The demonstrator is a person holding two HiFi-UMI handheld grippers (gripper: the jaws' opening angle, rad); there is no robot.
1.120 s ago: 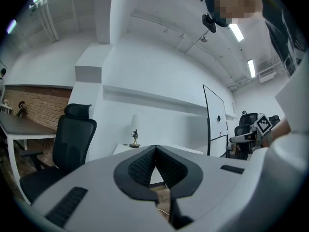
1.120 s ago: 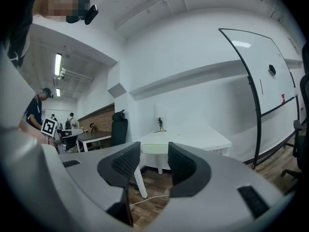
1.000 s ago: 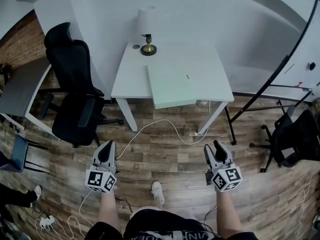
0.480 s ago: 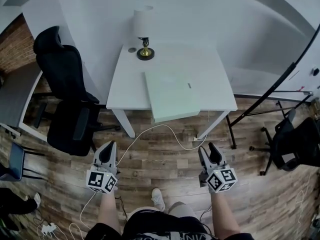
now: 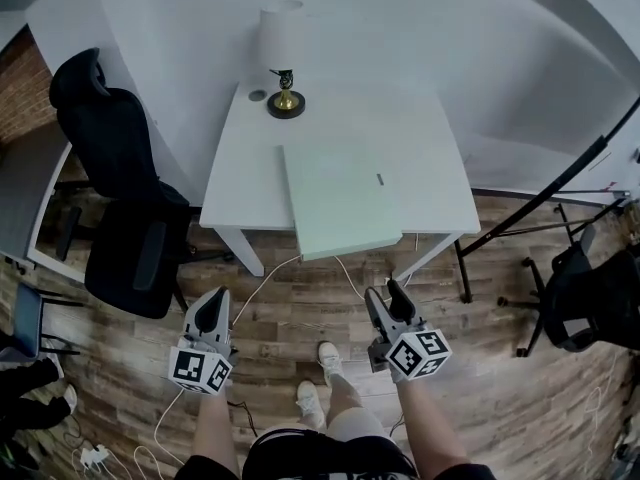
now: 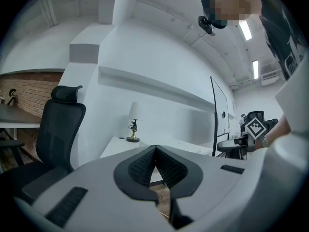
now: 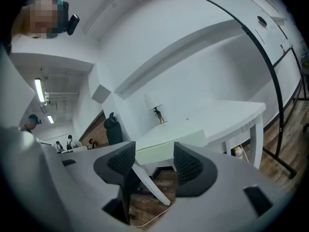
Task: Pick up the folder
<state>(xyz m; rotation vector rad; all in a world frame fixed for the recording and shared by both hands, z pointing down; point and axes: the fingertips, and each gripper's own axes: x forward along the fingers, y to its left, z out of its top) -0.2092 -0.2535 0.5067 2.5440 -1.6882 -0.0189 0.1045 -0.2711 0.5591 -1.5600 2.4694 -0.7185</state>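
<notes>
Counter point(image 5: 432, 173) nearer than before. Right gripper point(image 5: 386, 295) advanced, jaws just been opening, nothing between. Left gripper point(image 5: 212, 297) jaws closed, empty. Folder point(image 5: 340, 200) at frame centre untouched; reach, grip, lift remain.

Green folder point(image 5: 340, 200) overhangs the white table's point(image 5: 430, 148) edge.

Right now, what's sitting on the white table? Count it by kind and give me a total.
On the white table:
folder, pale green: 1
lamp: 1
small dark disc beside the lamp: 1
Total: 3
</notes>
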